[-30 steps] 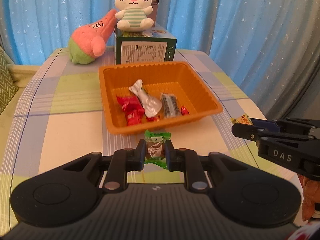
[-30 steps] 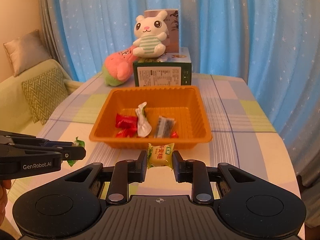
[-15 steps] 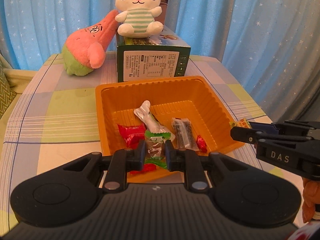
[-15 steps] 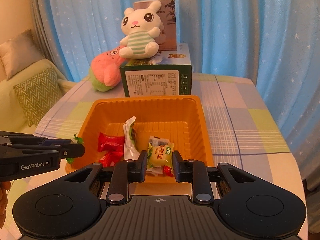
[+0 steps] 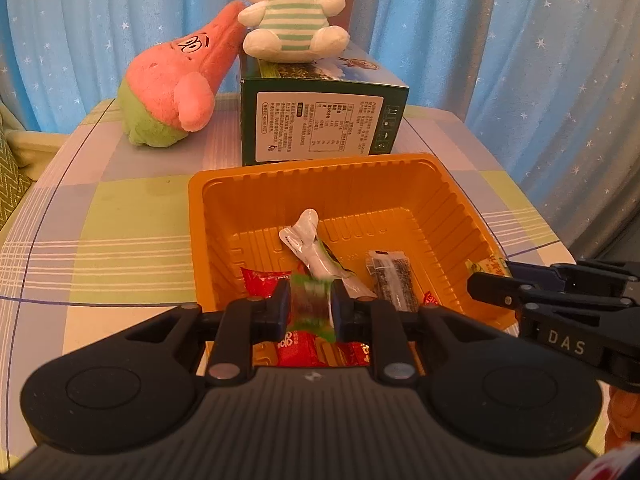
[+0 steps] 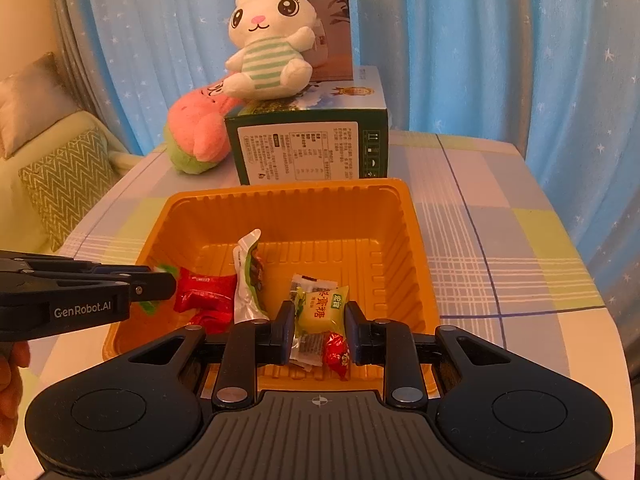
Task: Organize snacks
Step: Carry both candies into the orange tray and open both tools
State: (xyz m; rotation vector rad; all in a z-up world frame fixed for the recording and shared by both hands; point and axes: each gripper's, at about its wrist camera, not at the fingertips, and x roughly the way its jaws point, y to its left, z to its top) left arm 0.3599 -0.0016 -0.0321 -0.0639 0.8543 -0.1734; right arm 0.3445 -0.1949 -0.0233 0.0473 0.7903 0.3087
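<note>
Left to right. Your left tongs (image 5: 310, 307) hang over the near left part of the orange tray (image 5: 304, 171), their two pads pinching a green candy (image 5: 311, 300). The wrapper is blurred, so you cannot read its print; its long axis looks roughly upright between the pads, with twisted ends showing above and below. You hold it above the tray floor, probably so that a release drops it among the snacks already gathered there: red packets (image 6: 206, 292), a white pouch (image 5: 316, 250) lying slantwise with its long axis running from the near right toward the far left, and a dark bar (image 5: 394, 276) lying lengthwise toward you.

Your right tongs (image 6: 318, 334) stand over the near middle of the same tray. Their pads sit a little apart from the yellow candy (image 6: 321, 310) between them; the left pad touches or nearly touches it, and a gap shows on the right, so the hold looks loosened. The yellow candy's printed face is toward you, its characters upright.

Beyond the tray on the worktop (image 6: 500, 240) stand a green box (image 6: 310, 148) and two plush toys.
</note>
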